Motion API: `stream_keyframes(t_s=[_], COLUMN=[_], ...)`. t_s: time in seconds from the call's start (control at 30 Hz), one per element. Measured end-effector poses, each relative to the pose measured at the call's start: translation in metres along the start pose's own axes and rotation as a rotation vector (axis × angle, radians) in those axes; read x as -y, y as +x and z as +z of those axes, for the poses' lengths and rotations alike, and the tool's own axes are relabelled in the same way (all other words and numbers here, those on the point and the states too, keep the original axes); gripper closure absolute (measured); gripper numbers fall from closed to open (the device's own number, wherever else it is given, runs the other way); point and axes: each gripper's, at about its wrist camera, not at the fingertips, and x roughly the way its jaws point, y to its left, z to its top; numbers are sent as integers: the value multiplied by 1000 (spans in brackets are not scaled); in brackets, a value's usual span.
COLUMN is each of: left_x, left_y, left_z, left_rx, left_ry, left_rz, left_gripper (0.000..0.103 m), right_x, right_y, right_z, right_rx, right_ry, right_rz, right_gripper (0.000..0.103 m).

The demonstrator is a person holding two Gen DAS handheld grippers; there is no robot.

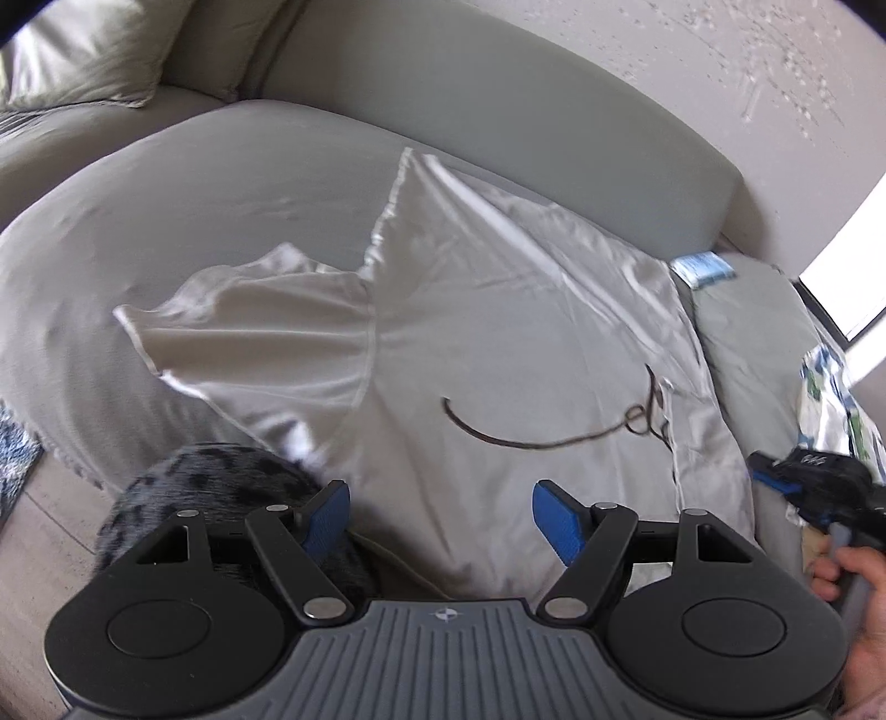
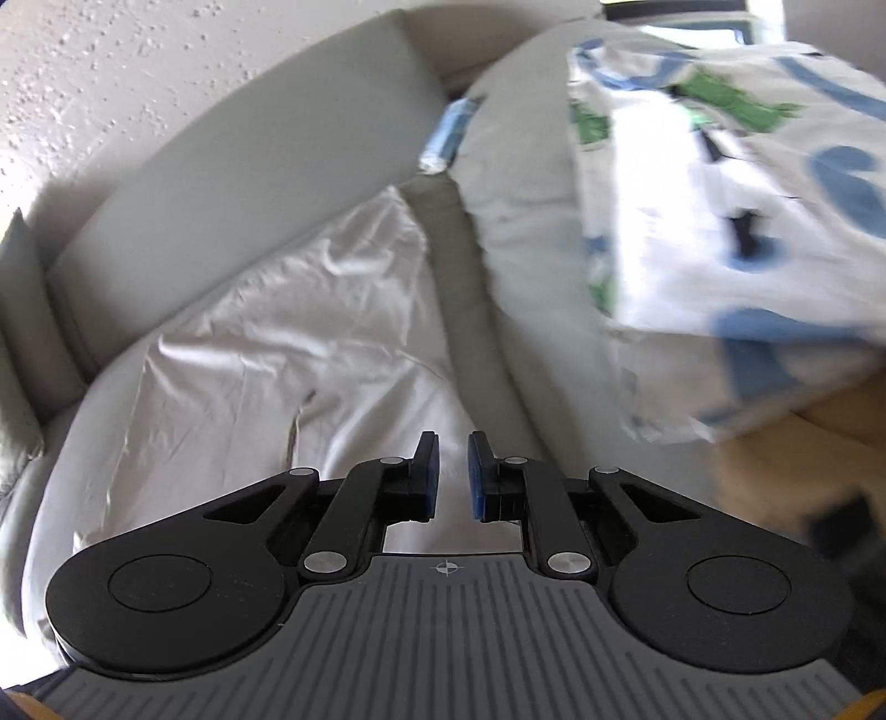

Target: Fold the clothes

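Observation:
A white T-shirt (image 1: 470,332) lies spread on the grey sofa seat (image 1: 194,183), one sleeve (image 1: 238,327) pointing left and a black script print (image 1: 531,443) near its right side. My left gripper (image 1: 440,493) hovers wide open over the shirt's near part, with nothing between its blue pads. At the right edge of the left wrist view a hand (image 1: 853,576) holds my right gripper (image 1: 803,482) beside the shirt. In the right wrist view the right gripper (image 2: 452,448) hangs above the shirt (image 2: 266,354). Its pads stand a narrow gap apart with nothing in it.
A grey cushion (image 2: 526,194) borders the shirt on the right, with a white, blue and green printed cloth (image 2: 720,194) on it. The sofa backrest (image 1: 498,111) runs behind. A grey spotted furry thing (image 1: 221,487) sits by the left fingers. A pillow (image 1: 94,50) lies far left.

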Motion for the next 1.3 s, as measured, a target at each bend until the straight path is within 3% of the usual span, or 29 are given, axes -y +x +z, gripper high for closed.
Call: stream_keyframes(t_s=[0.07, 0.1, 0.23, 0.3, 0.37, 0.47, 0.53, 0.63, 0.83, 1.0, 1.03, 1.1, 1.13, 1.2, 1.3], left_x=[-12, -21, -68, -89, -108, -141, -159, -169, -166, -166, -166, -164, -163, -160, -132], left_y=[-5, -9, -25, -31, -33, -20, -8, 0, 14, 26, 27, 28, 24, 15, -3], left_z=[3, 4, 15, 20, 25, 28, 28, 25, 37, 46, 48, 51, 51, 49, 50], left_rx=[18, 34, 139, 212, 265, 277, 249, 251, 259, 246, 247, 248, 264, 298, 377], left_ry=[-41, -78, -288, -342, -392, -536, -632, -703, -663, -623, -608, -566, -557, -537, -394], left_rz=[24, 39, 111, 156, 164, 107, 46, -27, -18, 6, 11, 37, 51, 77, 106], left_gripper=[33, 33, 33, 33, 34, 44, 50, 53, 64, 66, 70, 96, 103, 103, 103], right_x=[6, 5, 2, 11, 25, 38, 38, 33, 31, 30, 29, 29, 29, 30, 32], right_y=[22, 29, 14, -3, -18, -32, -34, -37, -27, -24, -23, -23, -23, -23, -23], right_z=[-3, -9, -14, -18, -23, -28, -26, -26, -26, -26, -26, -26, -27, -27, -27], right_rx=[-50, -76, -97, -70, -24, 19, 38, 61, 38, 33, 31, 27, 25, 22, 18], right_ry=[11, 5, -59, -18, 43, 110, 116, 105, 133, 129, 127, 126, 126, 129, 141], right_rz=[-21, -38, -79, -4, 118, 231, 269, 289, 305, 310, 310, 311, 311, 313, 318], right_gripper=[87, 94, 93, 86, 85, 81, 72, 72, 71, 71, 71, 71, 71, 71, 71])
